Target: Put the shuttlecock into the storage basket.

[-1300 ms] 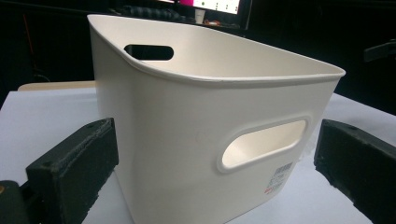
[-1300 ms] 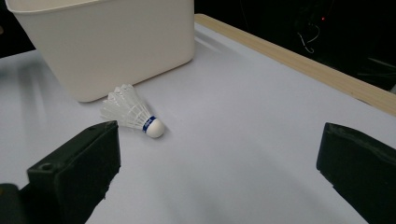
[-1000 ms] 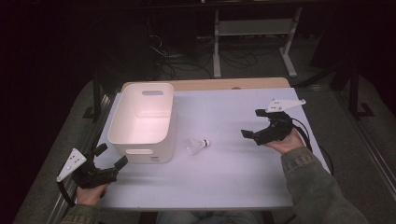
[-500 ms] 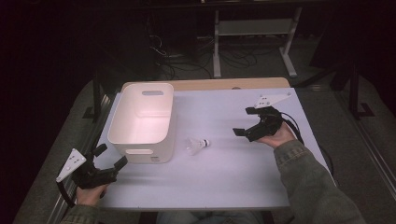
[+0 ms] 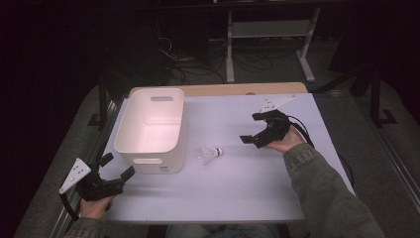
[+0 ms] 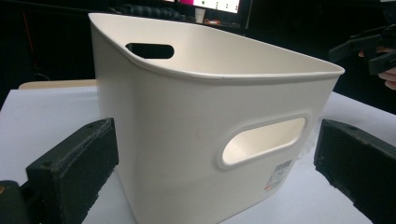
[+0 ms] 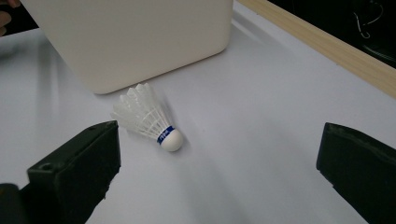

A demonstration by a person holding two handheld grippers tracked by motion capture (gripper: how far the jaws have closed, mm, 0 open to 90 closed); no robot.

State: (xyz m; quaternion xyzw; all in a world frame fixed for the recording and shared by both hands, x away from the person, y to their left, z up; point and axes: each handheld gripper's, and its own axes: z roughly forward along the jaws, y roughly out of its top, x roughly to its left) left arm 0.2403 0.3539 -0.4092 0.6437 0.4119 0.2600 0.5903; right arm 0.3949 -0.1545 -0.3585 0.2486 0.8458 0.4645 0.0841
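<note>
A white shuttlecock (image 5: 208,153) (image 7: 148,118) lies on its side on the white table (image 5: 233,188), just right of a white plastic bin (image 5: 151,129) (image 6: 210,116) with handle slots. My right gripper (image 5: 253,128) (image 7: 219,168) is open, a short way right of the shuttlecock, its jaws pointing at it with nothing between them. My left gripper (image 5: 118,166) (image 6: 215,172) is open at the table's near left corner, facing the bin's near wall.
A wooden strip (image 5: 237,89) runs along the table's far edge. Behind the table stand a metal frame (image 5: 267,29) and cables on the dark floor. The person's right sleeve (image 5: 327,198) lies over the table's right front.
My right gripper has moved left and slightly toward me, closing in on the shuttlecock. The left gripper, bin and shuttlecock have stayed put.
</note>
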